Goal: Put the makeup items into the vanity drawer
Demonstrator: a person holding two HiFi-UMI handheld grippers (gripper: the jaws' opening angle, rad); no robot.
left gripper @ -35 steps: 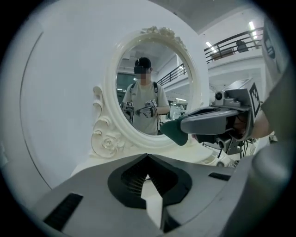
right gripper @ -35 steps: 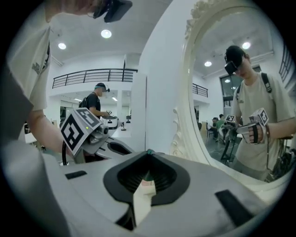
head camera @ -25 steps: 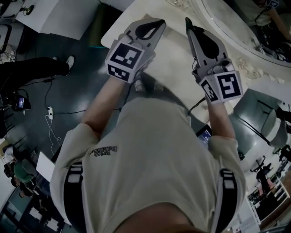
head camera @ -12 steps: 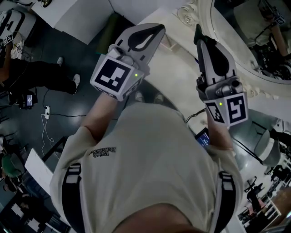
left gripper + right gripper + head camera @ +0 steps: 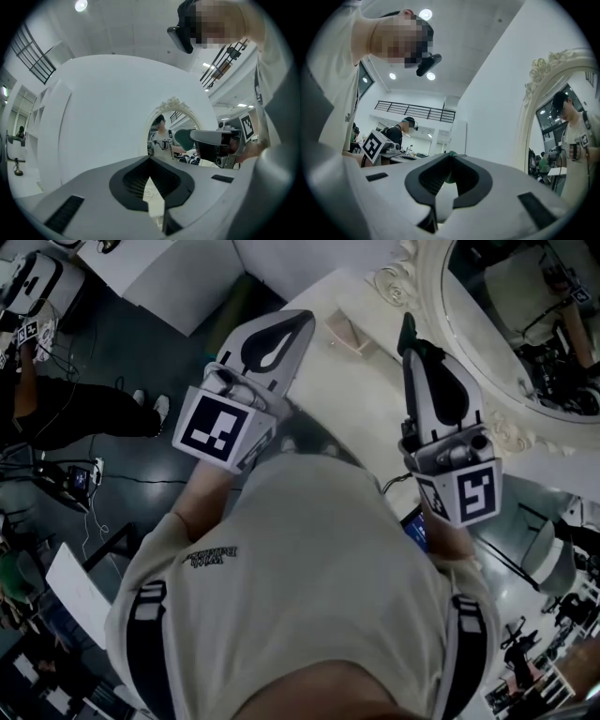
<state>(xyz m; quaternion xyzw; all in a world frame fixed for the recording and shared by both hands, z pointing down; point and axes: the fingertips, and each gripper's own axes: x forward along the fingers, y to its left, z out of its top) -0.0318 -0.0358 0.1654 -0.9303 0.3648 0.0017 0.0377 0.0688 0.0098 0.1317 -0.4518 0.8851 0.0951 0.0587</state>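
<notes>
The left gripper is clenched on nothing. The right gripper pinches what looks like a small green item at its very tips, above the vanity top — no drawer in sight. So shallow a pinch could let it slip — floorward.

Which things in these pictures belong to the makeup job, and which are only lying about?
For the job: vanity top; small pinkish item on it, perhaps makeup; left hand-held gripper, shut and empty; right hand-held gripper, shut on a green thing.
Lying about: floor cables; a bystander's legs; white table.
</notes>
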